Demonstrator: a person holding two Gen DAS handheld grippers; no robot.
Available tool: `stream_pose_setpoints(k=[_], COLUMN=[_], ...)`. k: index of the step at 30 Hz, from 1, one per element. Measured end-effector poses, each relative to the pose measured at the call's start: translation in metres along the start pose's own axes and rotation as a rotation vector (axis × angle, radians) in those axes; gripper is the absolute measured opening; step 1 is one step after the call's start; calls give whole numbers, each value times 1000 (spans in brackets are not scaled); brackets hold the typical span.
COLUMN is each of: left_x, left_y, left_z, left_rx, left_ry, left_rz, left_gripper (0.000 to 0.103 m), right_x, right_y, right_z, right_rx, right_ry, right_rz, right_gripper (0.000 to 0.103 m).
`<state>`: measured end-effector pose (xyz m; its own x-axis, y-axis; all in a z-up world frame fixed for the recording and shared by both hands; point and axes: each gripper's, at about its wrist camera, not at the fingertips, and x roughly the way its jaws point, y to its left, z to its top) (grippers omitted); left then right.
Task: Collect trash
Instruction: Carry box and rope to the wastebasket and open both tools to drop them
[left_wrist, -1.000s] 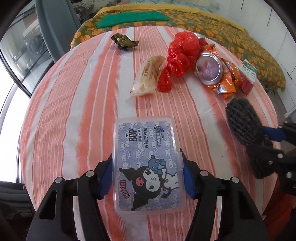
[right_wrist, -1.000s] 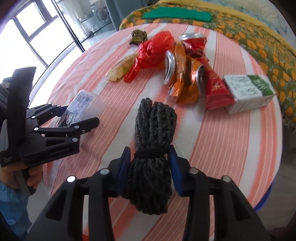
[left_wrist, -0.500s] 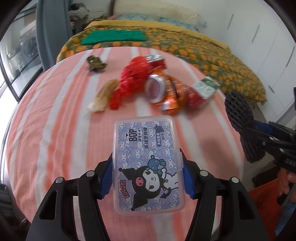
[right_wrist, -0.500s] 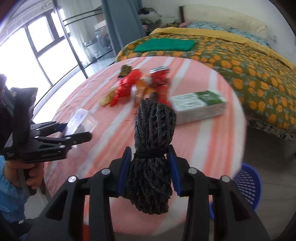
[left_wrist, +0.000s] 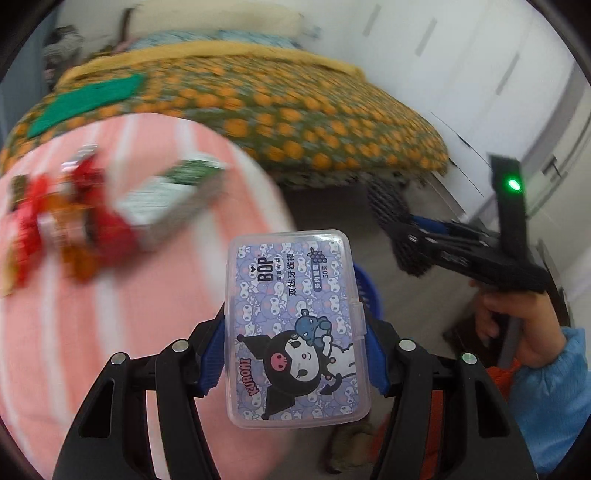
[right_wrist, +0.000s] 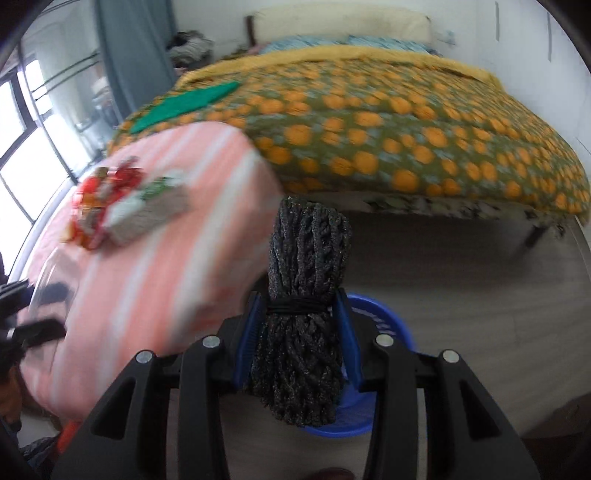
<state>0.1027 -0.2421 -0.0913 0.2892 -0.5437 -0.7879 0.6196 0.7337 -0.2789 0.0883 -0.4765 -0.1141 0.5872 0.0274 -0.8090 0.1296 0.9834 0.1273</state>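
Observation:
My left gripper (left_wrist: 295, 354) is shut on a clear plastic floss box (left_wrist: 293, 325) with a cartoon label, held in the air past the table's right edge. My right gripper (right_wrist: 300, 339) is shut on a black rope bundle (right_wrist: 303, 295), held above a blue basket (right_wrist: 373, 325) on the floor. The right gripper with the rope also shows in the left wrist view (left_wrist: 413, 236). The basket's rim (left_wrist: 365, 284) peeks out behind the floss box. Blurred trash stays on the striped table: red and orange wrappers (left_wrist: 55, 218) and a green-white carton (left_wrist: 166, 199).
The round table with the orange striped cloth (right_wrist: 147, 277) is at the left. A bed with an orange-dotted cover (right_wrist: 369, 133) stands behind. Grey floor (right_wrist: 480, 277) lies between bed and basket. White cupboards (left_wrist: 480, 74) are at the right.
Both grippers swung right, off the table, carrying the floss box and the rope. The blue basket has come under the right gripper. The table trash has slid to the left of both views.

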Motion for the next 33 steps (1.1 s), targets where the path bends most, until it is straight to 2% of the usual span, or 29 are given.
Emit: stream_pose_setpoints(k=[4,7,15,22,24,25,26,30,33], left_x=[44,82,169,207,218,225,231,237,217], left_y=[-44,-61,-70,-68,-64,-61,-59,-55,-59], left_z=[5,6,4,0,1,3,4,12,15], left_rx=[45,46,35,29,9,-4,-15,-43,-46], left_ry=[43,79,149,169,165,171,180,171,130], left_rz=[-38,-36,-13,-2,-3,-2,2,18,-5], left_gripper=[61,61,61,62,62,68,77,79,81], right_x=[15,32,61,72,77,81,83,80,68], right_y=[-40,-62,-89,-104,-109,-113,-115,-125,-125], right_z=[-12,-24,-35,-35,-36,-36,-36,-33,-27], right_rx=[35,87,147,192,214,228,237,300,302], right_ry=[29,55,105,113,121,123,124,98,61], right_rz=[-10,1,32,59,71,81,84,83,49], right_gripper=[39,39,39,39,42,58,84,87,87])
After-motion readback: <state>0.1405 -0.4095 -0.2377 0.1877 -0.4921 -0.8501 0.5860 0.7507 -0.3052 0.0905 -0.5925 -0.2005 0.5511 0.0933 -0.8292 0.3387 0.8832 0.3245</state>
